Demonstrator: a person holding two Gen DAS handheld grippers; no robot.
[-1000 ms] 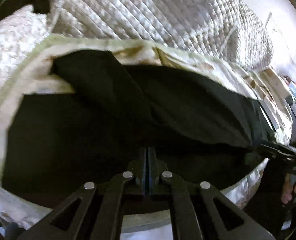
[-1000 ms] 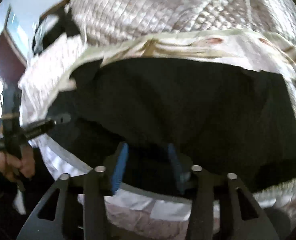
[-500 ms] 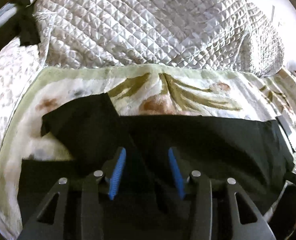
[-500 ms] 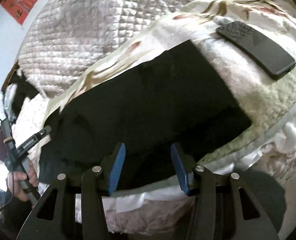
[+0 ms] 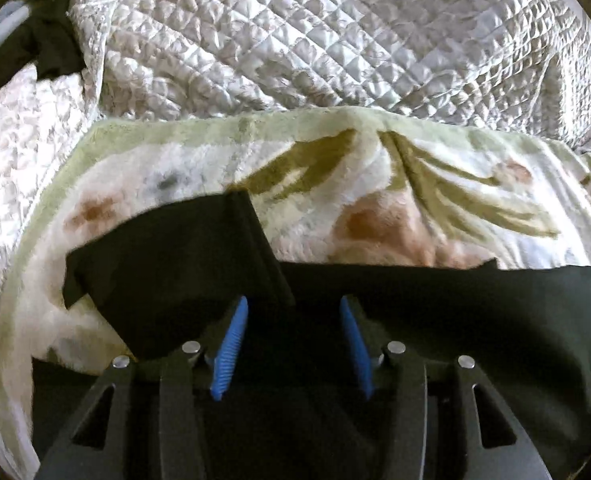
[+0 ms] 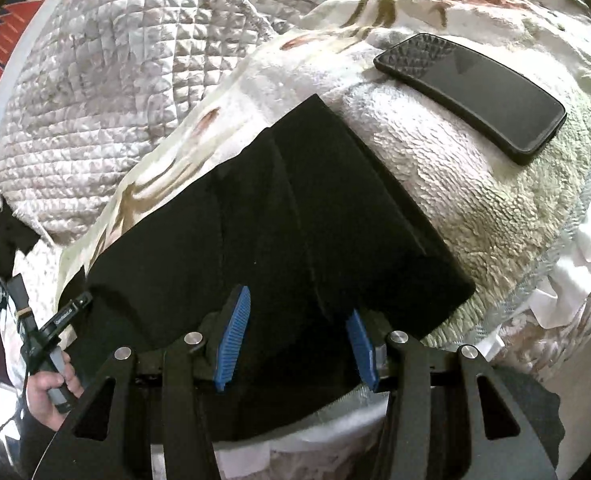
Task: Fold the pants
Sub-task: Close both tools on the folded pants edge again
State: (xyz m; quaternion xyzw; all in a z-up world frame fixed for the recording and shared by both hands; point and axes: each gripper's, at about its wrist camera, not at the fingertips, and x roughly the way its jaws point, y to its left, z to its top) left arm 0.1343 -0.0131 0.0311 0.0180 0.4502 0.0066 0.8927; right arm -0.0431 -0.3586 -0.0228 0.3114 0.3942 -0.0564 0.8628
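Black pants [image 5: 435, 320] lie flat across a floral fleece blanket [image 5: 375, 184] on a bed. One end is folded over at an angle on the left [image 5: 167, 264]. My left gripper [image 5: 293, 300] is open just above the dark cloth, with nothing pressed between its blue pads [image 5: 231, 344]. In the right wrist view the pants [image 6: 295, 208] end in a straight edge on the blanket [image 6: 455, 184]. My right gripper [image 6: 297, 304] is open over the near edge of that end, holding nothing. A hand [image 6: 51, 380] holds the left gripper's handle at the far left.
A black phone [image 6: 471, 96] lies on the blanket beyond the pants' right end. A silvery quilted cover [image 5: 295, 40] is heaped behind the blanket. Dark clothing [image 5: 51, 40] sits at the back left. The bed's edge with white frills [image 6: 575, 264] drops off at the right.
The left gripper went from shut to open, let the cloth go and drew back, with more blanket showing. The right gripper rolled and swung toward the pants' right end, bringing the phone into view.
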